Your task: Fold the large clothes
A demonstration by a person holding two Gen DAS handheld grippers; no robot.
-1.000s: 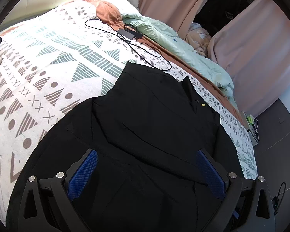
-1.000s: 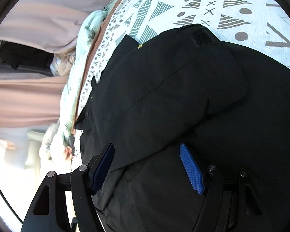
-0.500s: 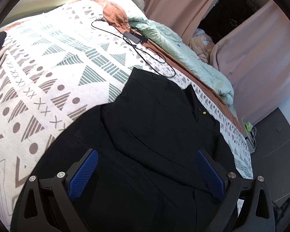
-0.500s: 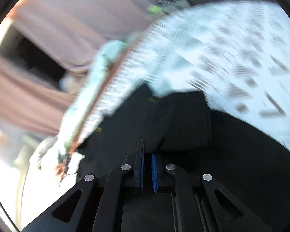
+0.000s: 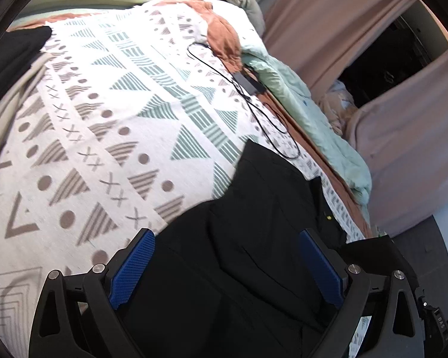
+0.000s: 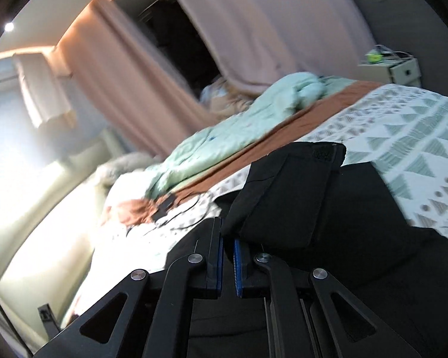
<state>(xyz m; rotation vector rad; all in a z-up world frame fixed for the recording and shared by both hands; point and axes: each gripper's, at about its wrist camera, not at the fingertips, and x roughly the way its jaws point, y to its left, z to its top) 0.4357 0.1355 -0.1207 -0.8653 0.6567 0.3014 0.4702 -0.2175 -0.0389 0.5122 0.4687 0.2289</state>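
A black jacket (image 5: 254, 238) lies spread on the patterned bedspread (image 5: 104, 137), at the bedspread's near edge, and serves as the landmark here. The left gripper (image 5: 227, 268) hangs over the jacket's near part with its blue pads (image 5: 131, 268) spread wide and no cloth between them. The right gripper (image 6: 227, 256) has its pads pressed almost together, pinching a fold of the jacket; a sleeve (image 6: 286, 197) with a dark patch at its cuff stands lifted above the rest of the jacket. Beyond the jacket's far corner a black cable (image 5: 262, 116) loops across the bedspread to a small black power brick (image 5: 249, 82). To the right of the jacket a pale green quilt (image 5: 313, 113) is bunched along the bed's side, with a rust-coloured sheet (image 5: 224, 38) under it and pink curtains (image 5: 403, 137) behind. Far from the jacket, in the right wrist view, a small bedside cabinet (image 6: 403, 71) with a drawer stands past the bed's corner, with a yellow-green object (image 6: 373, 56) on top; what the drawer holds cannot be seen. The only writing in sight is a few small white letters on the dark hardware at the left wrist view's lower right, too small to read surely.
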